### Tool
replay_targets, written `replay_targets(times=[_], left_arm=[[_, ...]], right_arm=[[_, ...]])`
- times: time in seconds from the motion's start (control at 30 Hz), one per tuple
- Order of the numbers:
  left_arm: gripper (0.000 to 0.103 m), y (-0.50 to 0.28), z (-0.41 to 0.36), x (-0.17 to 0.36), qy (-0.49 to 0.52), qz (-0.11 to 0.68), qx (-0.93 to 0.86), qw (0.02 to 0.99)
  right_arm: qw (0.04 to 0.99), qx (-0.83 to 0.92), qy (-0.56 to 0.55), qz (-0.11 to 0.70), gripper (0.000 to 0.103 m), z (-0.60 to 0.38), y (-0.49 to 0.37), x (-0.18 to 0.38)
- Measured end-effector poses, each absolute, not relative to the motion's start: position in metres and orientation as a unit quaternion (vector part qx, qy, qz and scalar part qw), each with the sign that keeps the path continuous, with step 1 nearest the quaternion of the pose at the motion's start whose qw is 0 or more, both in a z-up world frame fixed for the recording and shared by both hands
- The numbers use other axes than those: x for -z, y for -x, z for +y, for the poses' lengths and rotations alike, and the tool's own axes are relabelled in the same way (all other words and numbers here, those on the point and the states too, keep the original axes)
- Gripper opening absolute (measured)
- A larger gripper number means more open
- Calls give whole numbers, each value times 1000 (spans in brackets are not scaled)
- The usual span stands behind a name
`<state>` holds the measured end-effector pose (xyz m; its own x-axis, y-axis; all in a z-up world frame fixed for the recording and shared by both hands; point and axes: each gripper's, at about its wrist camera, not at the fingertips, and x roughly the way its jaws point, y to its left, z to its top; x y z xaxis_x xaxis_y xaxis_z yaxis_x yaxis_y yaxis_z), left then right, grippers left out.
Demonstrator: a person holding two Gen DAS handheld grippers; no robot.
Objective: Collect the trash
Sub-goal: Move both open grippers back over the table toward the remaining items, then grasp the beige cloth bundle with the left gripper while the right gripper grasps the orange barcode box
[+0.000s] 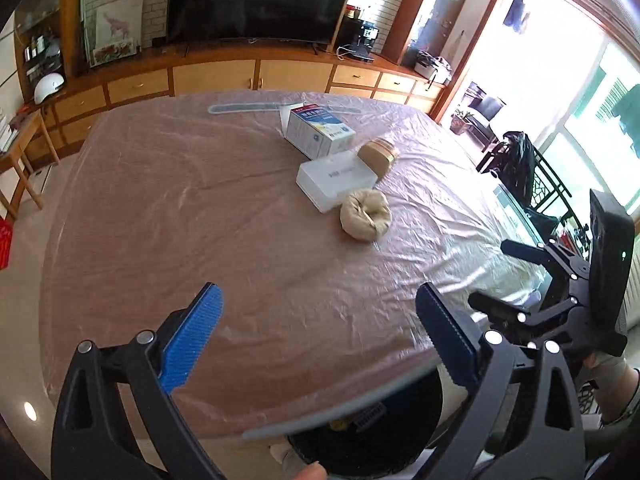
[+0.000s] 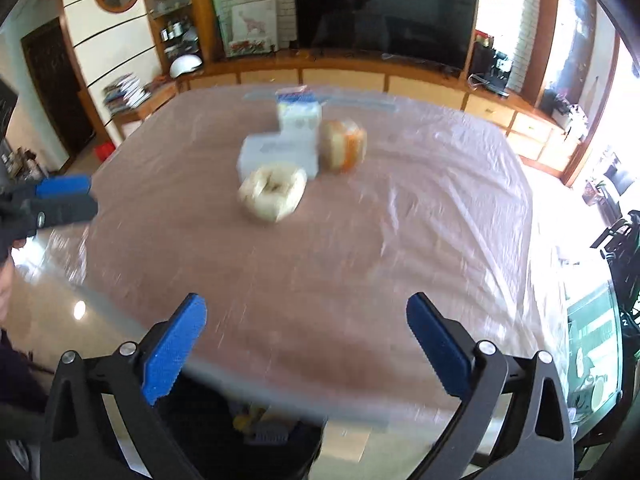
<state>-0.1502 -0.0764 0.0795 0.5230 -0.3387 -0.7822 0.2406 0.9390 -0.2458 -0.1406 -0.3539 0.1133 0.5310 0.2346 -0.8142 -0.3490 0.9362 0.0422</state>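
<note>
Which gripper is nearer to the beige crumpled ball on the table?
Roughly equal, perhaps the right. The left gripper and right gripper both hang at the near table edge, jaws open, well short of the beige crumpled ball.

The tabletop (image 1: 200, 200) is dusty pink under clear, glossy film. On it lie a white carton (image 1: 318, 132) with blue print, a plain white box (image 1: 334, 180), a tan roll (image 1: 378, 156) and a cream bundle (image 1: 365, 216). Both grippers (image 1: 318, 336) (image 2: 306, 344) are black with ribbed blue pads. The bin (image 1: 360, 432) is black.
</note>
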Motion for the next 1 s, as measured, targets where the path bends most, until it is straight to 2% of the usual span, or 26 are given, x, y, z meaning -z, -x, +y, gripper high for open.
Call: replay_targets(times=[0.23,0.33,0.47,0.57,0.8,0.87,1.0], left_arm=[[98,122,-131,-64,-9,456,159,876],[97,112,-152,-52,-11,465,161,871],[76,95,-168,-33,-6,490,156,858],[60,85,-169,-22,9,505,149,850],[54,73,-169,-18,34,509,138,849],[54,71,-171,-17,35,508,137,850],[54,69,-180,-17,25,505,131,853]], right_arm=[[883,-154,31,443,98,-359,56,-125],[875,-169,34,453,91,-352,27,-118],[858,-184,70,475,73,-339,-2,-100],[850,-192,82,484,66,-333,-14,-90],[844,-214,57,489,64,-332,-31,-80],[842,-222,50,489,60,-331,-36,-81],[839,-231,42,490,58,-331,-40,-79]])
